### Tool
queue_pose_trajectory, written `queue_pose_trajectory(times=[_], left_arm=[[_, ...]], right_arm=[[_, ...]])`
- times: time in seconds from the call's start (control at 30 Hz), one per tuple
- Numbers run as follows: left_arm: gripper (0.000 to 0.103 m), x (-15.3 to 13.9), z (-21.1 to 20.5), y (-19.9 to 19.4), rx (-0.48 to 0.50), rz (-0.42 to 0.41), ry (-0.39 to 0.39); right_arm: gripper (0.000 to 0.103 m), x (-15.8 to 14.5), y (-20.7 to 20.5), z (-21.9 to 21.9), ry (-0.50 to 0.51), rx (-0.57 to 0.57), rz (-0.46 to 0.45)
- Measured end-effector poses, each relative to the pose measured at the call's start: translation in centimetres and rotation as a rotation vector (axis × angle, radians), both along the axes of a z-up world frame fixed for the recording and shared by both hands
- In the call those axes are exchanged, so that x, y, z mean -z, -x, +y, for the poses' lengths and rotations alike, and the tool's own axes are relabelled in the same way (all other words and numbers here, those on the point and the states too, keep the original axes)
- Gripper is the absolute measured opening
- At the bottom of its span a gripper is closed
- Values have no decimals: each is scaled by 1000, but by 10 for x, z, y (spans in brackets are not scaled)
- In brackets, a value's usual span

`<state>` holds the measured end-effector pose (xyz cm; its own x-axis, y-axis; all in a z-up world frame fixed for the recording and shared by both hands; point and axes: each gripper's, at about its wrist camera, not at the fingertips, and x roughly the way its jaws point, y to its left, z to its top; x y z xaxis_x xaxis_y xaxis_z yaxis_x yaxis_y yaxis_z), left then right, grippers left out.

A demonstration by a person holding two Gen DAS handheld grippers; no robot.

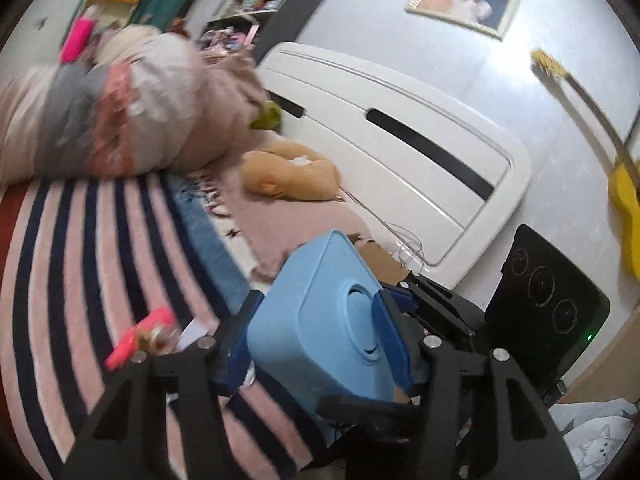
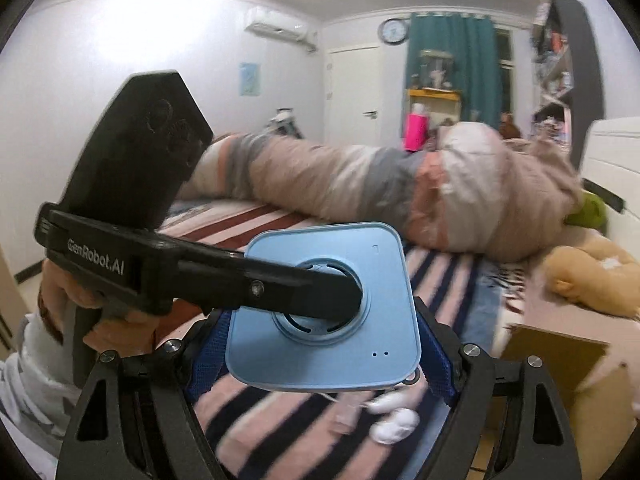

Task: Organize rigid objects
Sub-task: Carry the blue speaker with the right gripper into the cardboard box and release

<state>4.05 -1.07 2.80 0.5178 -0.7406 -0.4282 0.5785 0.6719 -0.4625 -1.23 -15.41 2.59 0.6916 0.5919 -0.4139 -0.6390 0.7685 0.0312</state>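
A light blue square box (image 1: 324, 320) with a round recess on its face is held above the striped bed. My left gripper (image 1: 316, 332) is shut on the blue box, blue pads on its two faces. In the right wrist view the same blue box (image 2: 320, 344) sits between my right gripper's (image 2: 320, 356) blue pads, which close on its sides. The left gripper's black finger (image 2: 280, 292) lies across the box's round recess there, with a hand on its handle.
A pink and navy striped blanket (image 1: 80, 264) covers the bed. A rolled duvet (image 2: 360, 184) lies behind, a tan plush toy (image 1: 292, 176) near the white headboard (image 1: 400, 144). A cardboard box (image 2: 560, 364) sits at right. A pink object (image 1: 140, 336) and white items (image 2: 392, 424) lie on the blanket.
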Motion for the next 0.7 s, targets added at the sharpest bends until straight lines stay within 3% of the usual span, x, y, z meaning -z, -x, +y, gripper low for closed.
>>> queue_pose_trajectory(times=[0.2, 0.37, 0.5, 0.7], left_arm=[[44, -20, -90, -20, 107, -51, -136], [44, -8, -160, -39, 207, -16, -239], [43, 12, -194, -50, 261, 29, -315], [43, 33, -217, -56, 292, 78, -384]], right_arm=[[79, 3, -13, -77, -32, 143, 45], [79, 23, -27, -133, -59, 239, 147], [79, 44, -37, -162, -49, 277, 254], [79, 57, -37, -175, -5, 313, 294]])
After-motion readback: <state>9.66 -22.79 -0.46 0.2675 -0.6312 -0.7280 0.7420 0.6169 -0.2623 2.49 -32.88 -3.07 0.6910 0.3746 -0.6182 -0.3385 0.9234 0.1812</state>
